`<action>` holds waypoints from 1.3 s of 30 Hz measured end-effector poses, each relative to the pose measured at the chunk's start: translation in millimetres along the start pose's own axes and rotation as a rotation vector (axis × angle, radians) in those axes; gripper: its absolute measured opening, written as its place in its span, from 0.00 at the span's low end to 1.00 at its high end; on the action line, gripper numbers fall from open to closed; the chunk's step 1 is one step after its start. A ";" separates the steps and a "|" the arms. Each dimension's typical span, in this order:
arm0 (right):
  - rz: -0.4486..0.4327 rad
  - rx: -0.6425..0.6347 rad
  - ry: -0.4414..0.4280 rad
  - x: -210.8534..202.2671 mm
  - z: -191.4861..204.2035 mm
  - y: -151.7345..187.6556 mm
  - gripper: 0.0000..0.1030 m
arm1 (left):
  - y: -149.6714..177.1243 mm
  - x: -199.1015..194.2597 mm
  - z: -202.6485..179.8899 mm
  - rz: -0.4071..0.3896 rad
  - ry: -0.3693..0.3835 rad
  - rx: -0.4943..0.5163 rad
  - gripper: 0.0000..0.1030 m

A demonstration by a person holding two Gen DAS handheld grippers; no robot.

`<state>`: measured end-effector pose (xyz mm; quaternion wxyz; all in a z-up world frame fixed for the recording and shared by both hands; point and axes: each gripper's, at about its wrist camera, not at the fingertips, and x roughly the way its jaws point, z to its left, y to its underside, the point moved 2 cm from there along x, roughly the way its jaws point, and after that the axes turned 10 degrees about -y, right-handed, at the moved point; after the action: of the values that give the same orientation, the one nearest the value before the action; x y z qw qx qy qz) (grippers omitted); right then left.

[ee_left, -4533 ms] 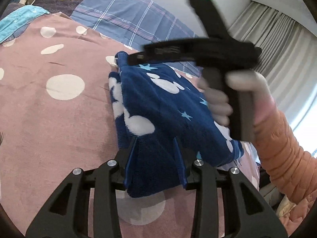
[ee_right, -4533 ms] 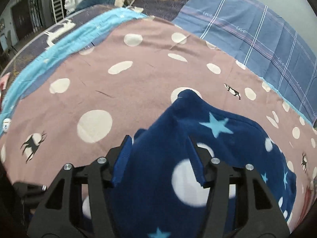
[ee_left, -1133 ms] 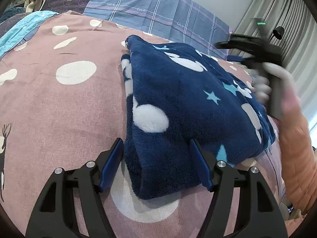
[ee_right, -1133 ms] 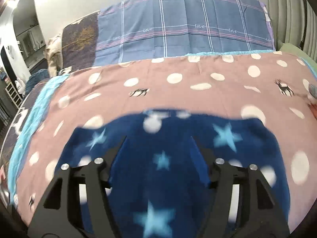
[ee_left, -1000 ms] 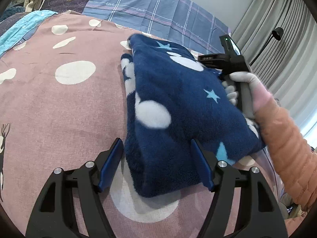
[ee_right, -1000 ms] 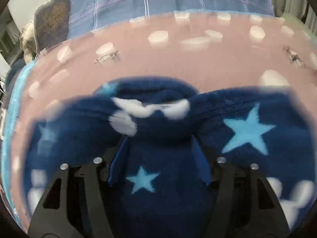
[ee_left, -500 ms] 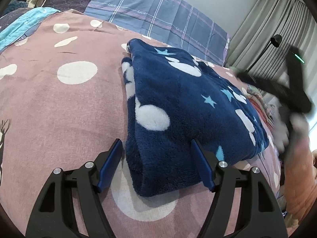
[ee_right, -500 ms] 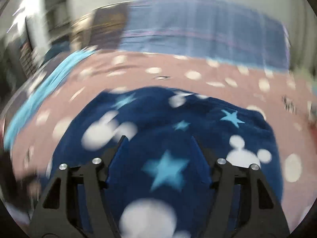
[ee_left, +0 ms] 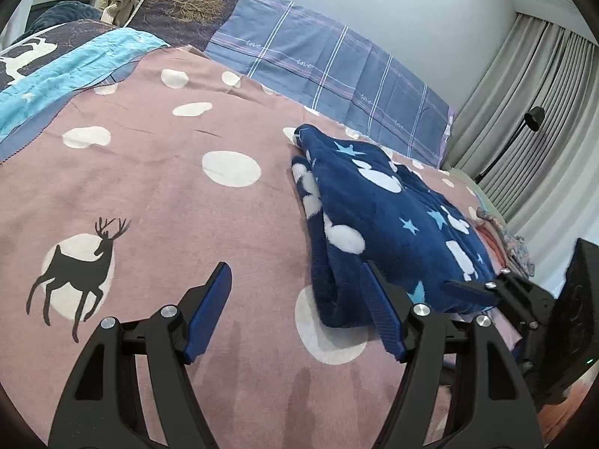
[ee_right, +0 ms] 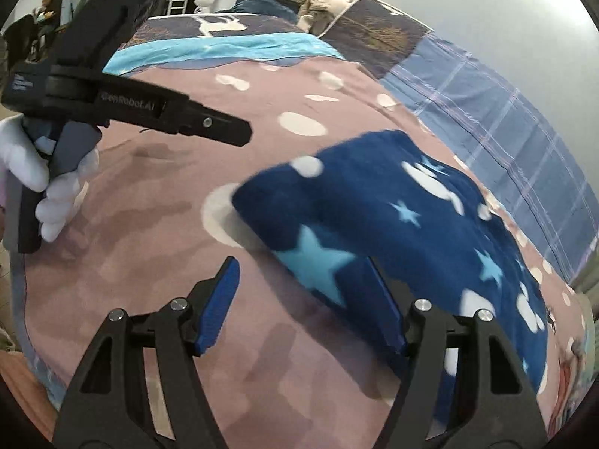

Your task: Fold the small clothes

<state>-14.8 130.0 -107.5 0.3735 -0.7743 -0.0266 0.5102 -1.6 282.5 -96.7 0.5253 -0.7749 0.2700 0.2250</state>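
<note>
Across the bed, I see a pink bedspread [ee_left: 157, 172] printed with white dots and a black deer [ee_left: 76, 265], and it fills most of both of my wrist views; at its head lie a blue plaid pillow [ee_left: 337, 67] and a darker tree-print pillow [ee_left: 187, 3], with a turquoise blanket [ee_left: 56, 75] along the far left edge and grey curtains [ee_left: 524, 119] closing off the right side of the room. On the spread rests the folded navy fleece garment [ee_left: 385, 220], patterned with white blobs and pale blue stars, lying as a thick flat stack right of centre in my left view, its rolled near edge on a white dot. My left gripper [ee_left: 299, 310] hangs just above the spread with its jaws parted and only bedding between them; its right blue pad sits just beside the garment's near corner, and I cannot tell whether the two touch. My right gripper [ee_right: 307, 307] points down at the garment's near edge, jaws likewise apart and gripping nothing, the right pad overlapping the fleece in the picture while the left stands over bare spread. From the right view I see the left tool held in a white-gloved hand [ee_right: 45, 176], apart from the garment. A black floor lamp [ee_left: 524, 127] stands by the curtains.
</note>
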 end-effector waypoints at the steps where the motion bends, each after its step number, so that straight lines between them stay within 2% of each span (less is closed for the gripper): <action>1: 0.016 -0.003 0.010 7.0 0.7 -3.2 0.67 | -2.6 -0.6 1.7 -0.001 0.010 -0.007 0.70; 6: 0.050 -0.013 0.000 22.5 6.5 -2.5 0.67 | -17.8 4.6 1.8 0.010 0.065 0.001 0.70; 9: 0.054 -0.034 0.009 26.9 7.8 -0.7 0.67 | -31.7 20.7 -3.7 0.066 0.138 0.020 0.70; 11: 0.054 -0.044 0.015 29.8 9.4 -3.4 0.67 | -46.0 37.8 -10.7 0.120 0.220 0.028 0.70; 14: 0.054 -0.070 0.040 34.2 12.2 -8.3 0.65 | -69.3 77.6 -20.3 0.204 0.315 0.010 0.70; 16: 0.062 -0.075 0.050 38.1 13.1 -10.6 0.65 | -78.4 103.5 -23.5 0.253 0.352 -0.014 0.70; 21: 0.071 -0.089 0.060 50.3 11.8 -19.7 0.65 | -89.9 169.9 -27.0 0.348 0.361 -0.065 0.70; 25: 0.059 -0.132 0.097 61.8 13.2 -26.5 0.65 | -94.3 185.0 -39.2 0.336 0.384 -0.037 0.70; 27: 0.035 -0.169 0.150 69.0 15.3 -29.4 0.62 | -97.3 191.7 -44.0 0.342 0.390 -0.026 0.69; 28: 0.026 -0.182 0.174 72.0 16.3 -30.0 0.57 | -98.9 194.9 -46.5 0.342 0.388 -0.021 0.66; 29: 0.017 -0.197 0.205 74.2 17.5 -30.4 0.48 | -101.2 197.1 -46.3 0.344 0.385 -0.022 0.55; 30: 0.010 -0.206 0.225 74.1 17.8 -30.2 0.43 | -102.8 199.5 -45.8 0.346 0.383 -0.029 0.46; 31: 0.001 -0.207 0.227 71.9 17.8 -29.4 0.34 | -102.8 202.7 -43.4 0.358 0.405 -0.059 0.32; 32: -0.017 -0.197 0.213 66.0 15.6 -29.1 0.25 | -104.5 202.6 -38.3 0.355 0.426 -0.083 0.28; 34: -0.045 -0.146 0.182 53.7 7.3 -29.5 0.21 | -107.1 197.1 -36.1 0.328 0.452 -0.109 0.27; 36: -0.091 -0.051 0.131 35.9 -11.1 -33.1 0.20 | -111.3 186.7 -42.0 0.295 0.452 -0.102 0.26; 39: -0.172 0.048 0.102 8.1 -30.0 -38.8 0.19 | -125.1 165.6 -59.3 0.246 0.464 -0.080 0.26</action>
<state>26.6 144.8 -84.2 0.4353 -0.7850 -0.0615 0.4365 208.9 234.7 -94.3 0.3869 -0.7873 0.4663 0.1143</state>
